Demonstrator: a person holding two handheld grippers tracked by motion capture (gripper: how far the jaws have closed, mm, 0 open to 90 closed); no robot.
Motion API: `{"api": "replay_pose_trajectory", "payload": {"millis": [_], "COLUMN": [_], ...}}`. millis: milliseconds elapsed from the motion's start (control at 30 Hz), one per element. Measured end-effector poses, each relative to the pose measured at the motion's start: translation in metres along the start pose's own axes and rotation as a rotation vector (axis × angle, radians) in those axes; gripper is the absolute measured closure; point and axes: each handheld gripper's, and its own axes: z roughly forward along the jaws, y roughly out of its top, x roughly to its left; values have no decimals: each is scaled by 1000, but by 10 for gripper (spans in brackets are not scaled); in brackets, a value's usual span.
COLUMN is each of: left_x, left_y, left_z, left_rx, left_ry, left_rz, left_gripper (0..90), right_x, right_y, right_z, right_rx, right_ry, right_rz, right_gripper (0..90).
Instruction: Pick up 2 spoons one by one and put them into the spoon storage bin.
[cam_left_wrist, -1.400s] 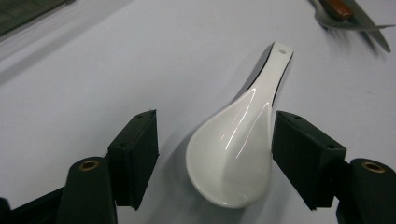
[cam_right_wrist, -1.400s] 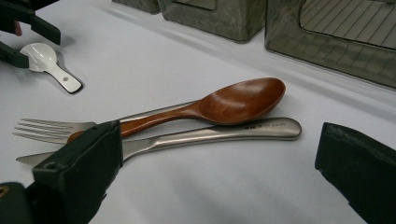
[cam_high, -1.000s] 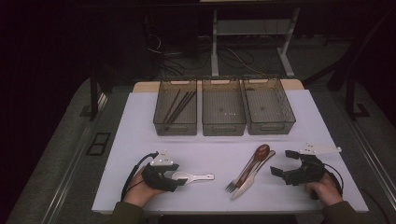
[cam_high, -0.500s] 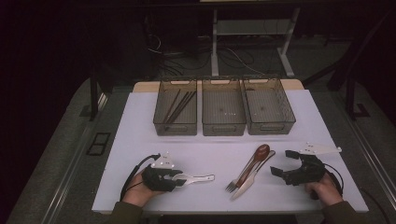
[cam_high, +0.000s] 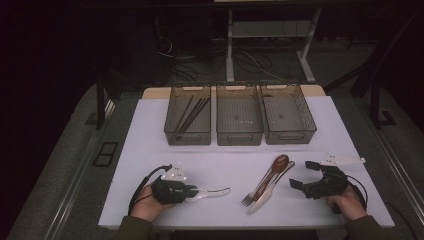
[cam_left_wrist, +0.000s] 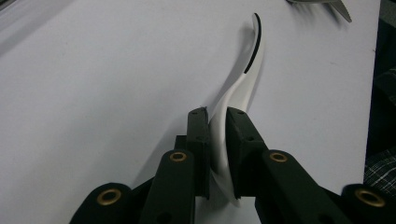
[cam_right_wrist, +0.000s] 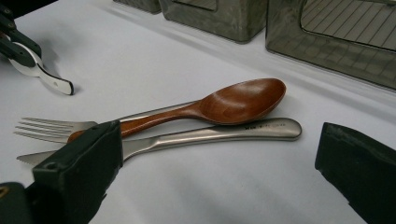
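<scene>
— At seven o'clock on the counter (cam_high: 150, 130), what's the left gripper (cam_high: 192, 192) doing?
— Its jaws have just been closing; it's grasping the white spoon (cam_left_wrist: 236, 88).
— And the right gripper (cam_high: 304, 175)?
— Released, at five o'clock.

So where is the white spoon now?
In the high view the white spoon lies at front left of the table, its bowl between the left gripper's fingers, left of the fork.
</scene>
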Motion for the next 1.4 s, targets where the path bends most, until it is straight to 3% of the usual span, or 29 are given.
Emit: {"api": "replay_pose_trajectory", "payload": {"millis": [267, 400, 933, 1267, 1400], "left_x": [1, 1, 3, 6, 7], "left_y": [2, 5, 12, 21, 27], "left_z": [0, 1, -4, -11, -13], "left_rx": [11, 11, -88, -156, -172], "left_ry": [-1, 23, 87, 103, 133], "left_rz": [-20, -28, -76, -87, -79], "left_gripper": [802, 803, 805, 805, 805], "right_x": [0, 0, 0, 0, 0], "right_y": [0, 0, 0, 0, 0], "right_z": [0, 0, 0, 1, 1], "right_rx": [0, 1, 1, 0, 1], "right_ry": [0, 1, 1, 2, 2], "right_rz": [-1, -1, -2, -1, 0], "right_gripper": [8, 8, 8, 8, 8]}}
